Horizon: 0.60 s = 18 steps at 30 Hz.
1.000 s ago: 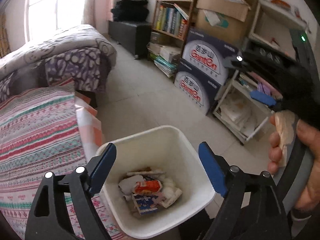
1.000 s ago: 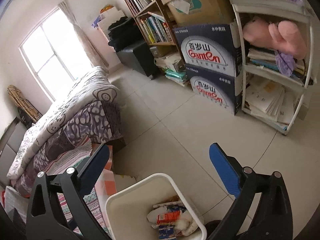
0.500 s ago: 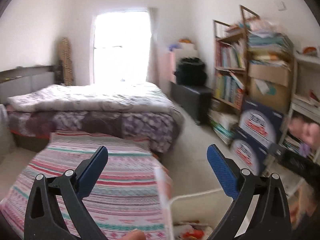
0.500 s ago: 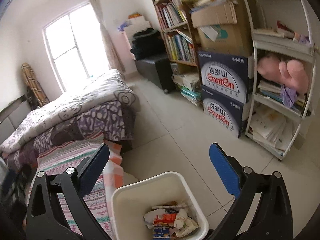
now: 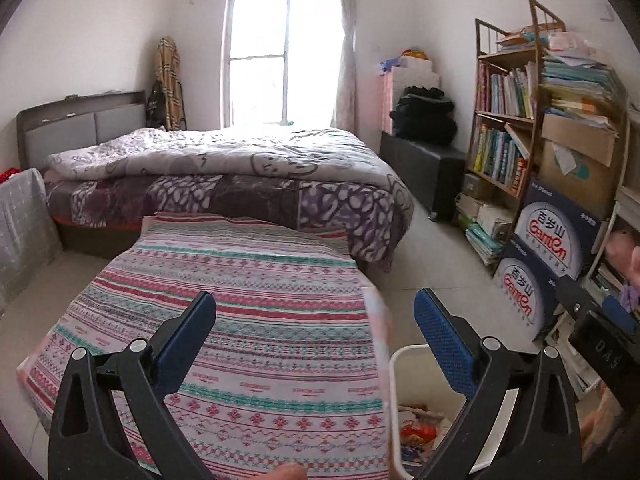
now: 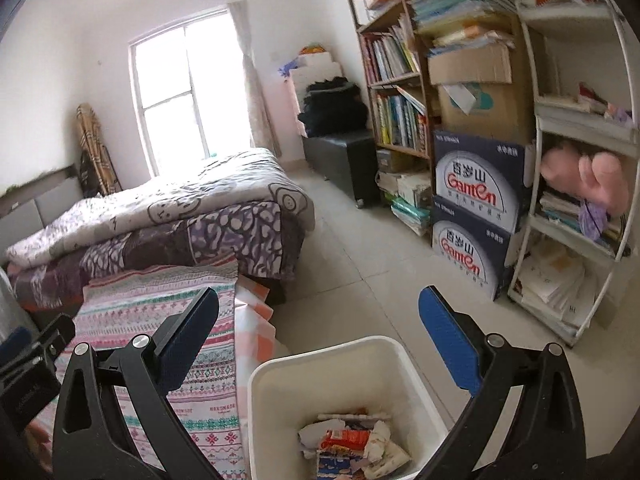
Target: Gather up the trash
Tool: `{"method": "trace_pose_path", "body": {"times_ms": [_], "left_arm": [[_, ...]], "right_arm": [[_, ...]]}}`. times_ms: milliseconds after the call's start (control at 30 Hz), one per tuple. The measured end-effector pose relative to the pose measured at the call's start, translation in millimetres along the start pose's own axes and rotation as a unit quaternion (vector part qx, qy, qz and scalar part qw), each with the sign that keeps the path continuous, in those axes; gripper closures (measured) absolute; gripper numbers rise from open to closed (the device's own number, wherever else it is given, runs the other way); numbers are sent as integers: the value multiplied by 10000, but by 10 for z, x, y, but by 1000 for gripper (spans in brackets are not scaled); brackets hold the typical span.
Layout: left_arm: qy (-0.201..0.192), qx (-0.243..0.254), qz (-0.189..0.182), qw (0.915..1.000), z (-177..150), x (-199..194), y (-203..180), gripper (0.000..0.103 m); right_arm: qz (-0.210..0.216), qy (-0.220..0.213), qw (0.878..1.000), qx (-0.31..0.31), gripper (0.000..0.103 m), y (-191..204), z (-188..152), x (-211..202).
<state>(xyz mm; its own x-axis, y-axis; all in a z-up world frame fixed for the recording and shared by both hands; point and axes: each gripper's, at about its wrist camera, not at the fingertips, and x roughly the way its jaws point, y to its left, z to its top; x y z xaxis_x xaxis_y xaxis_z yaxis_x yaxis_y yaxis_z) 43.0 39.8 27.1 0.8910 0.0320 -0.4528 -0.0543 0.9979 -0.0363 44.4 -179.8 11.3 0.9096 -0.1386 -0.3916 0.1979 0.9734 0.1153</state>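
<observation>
A white trash bin (image 6: 340,364) stands on the floor beside the table, with crumpled paper and wrappers (image 6: 352,444) at its bottom. My right gripper (image 6: 318,336) is open and empty above the bin. My left gripper (image 5: 314,332) is open and empty above the striped tablecloth (image 5: 240,300). The bin's rim (image 5: 400,356) and some of the trash (image 5: 416,430) show at the lower right of the left wrist view. The right gripper's body (image 5: 600,340) is at that view's right edge.
A bed with a grey and purple quilt (image 5: 224,176) lies beyond the table. Bookshelves (image 6: 396,92), stacked Ganten boxes (image 6: 476,216) and a white rack (image 6: 576,200) line the right wall. A black ottoman (image 6: 340,156) sits by the window. Tiled floor (image 6: 360,264) lies between.
My left gripper has swung from over the bin up and left to face the table and bed. My right gripper has lifted and tilted up a little; the bin stays below it.
</observation>
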Motion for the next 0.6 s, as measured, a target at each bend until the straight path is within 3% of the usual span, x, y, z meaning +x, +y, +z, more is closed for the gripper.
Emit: {"method": "trace_pose_path", "body": {"times_ms": [267, 600], "left_arm": [[-19, -76, 34, 10000, -9, 54, 57, 7], [153, 26, 15, 9999, -68, 157, -42, 7]], "right_arm": [[-58, -93, 9987, -504, 7, 214, -107, -29], [-63, 22, 9995, -293, 7, 142, -103, 40]]}}
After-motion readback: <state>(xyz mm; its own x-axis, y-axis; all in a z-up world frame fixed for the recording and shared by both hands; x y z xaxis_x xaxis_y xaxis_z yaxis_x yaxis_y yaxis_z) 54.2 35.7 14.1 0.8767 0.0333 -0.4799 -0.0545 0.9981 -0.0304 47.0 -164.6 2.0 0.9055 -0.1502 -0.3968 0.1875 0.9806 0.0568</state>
